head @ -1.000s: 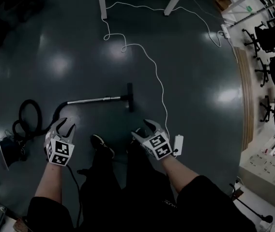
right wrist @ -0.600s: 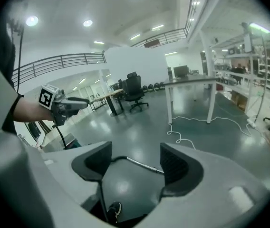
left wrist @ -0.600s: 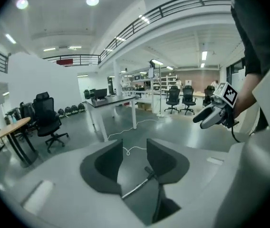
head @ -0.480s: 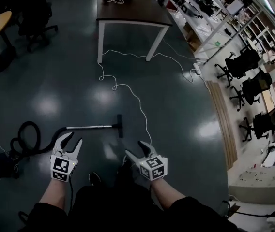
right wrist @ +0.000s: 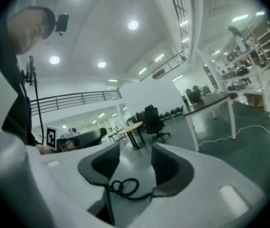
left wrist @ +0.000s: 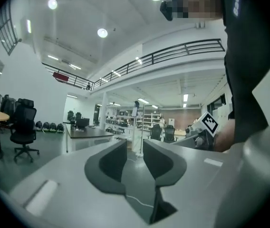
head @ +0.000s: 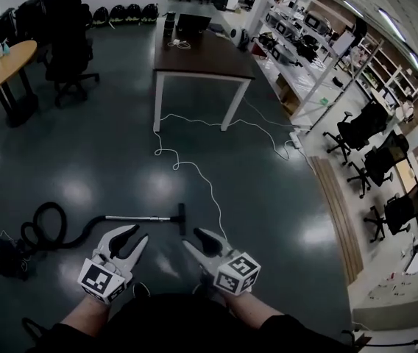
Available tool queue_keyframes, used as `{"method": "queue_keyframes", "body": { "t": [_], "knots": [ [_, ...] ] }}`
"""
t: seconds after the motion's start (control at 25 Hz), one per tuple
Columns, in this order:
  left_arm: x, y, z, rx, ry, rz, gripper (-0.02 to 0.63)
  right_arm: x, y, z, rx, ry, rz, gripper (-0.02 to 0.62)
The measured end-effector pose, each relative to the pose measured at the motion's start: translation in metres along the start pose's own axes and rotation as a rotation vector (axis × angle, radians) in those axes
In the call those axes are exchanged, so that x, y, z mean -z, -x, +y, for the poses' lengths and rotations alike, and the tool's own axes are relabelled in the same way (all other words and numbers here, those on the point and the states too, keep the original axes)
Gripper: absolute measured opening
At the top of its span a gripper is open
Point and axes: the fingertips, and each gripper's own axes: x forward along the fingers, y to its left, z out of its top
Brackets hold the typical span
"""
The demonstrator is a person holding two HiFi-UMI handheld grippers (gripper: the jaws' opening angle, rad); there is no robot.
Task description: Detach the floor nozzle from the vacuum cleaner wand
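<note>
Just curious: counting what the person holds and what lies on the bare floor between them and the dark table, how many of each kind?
Grippers: 2, left gripper and right gripper, jaws closing, nothing between them
Vacuum cleaner: 1
White cable: 1
Total: 4

left tool (head: 137, 234): held out level ahead of body, jaws closing, narrow gap, nothing between them
right tool (head: 192, 239): about level, jaws closing, wider gap, nothing between them
left forearm (head: 84, 316): bare, reaching forward
right forearm (head: 247, 313): bare, reaching forward, angled inward
tool tips: near each other, apart
</note>
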Motion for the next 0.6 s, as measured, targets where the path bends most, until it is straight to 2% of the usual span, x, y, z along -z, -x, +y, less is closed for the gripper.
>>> {"method": "queue_keyframes", "body": {
  "t": [0.16,0.2,0.28,0.4,0.6],
  "knots": [
    [-0.047,-0.009,-0.043,0.029,0.079,-0.105,0.037,-0.054,0.031,0.026,-0.119,0.062,-0.129,0.016],
    [-0.056,-0.012,-0.051,0.036,0.080,-0.114,0.029,-0.065,0.037,0.032,-0.143,0.072,-0.153,0.000],
    [-0.067,-0.016,-0.066,0.044,0.065,-0.118,0.000,-0.077,0.046,0.044,-0.188,0.090,-0.185,0.000],
    [-0.070,-0.017,-0.087,0.054,0.039,-0.116,0.000,-0.079,0.059,0.056,-0.234,0.115,-0.200,0.000],
    [-0.063,-0.023,-0.103,0.058,0.024,-0.081,0.000,-0.079,0.066,0.061,-0.245,0.149,-0.202,-0.002]
  ]
}}
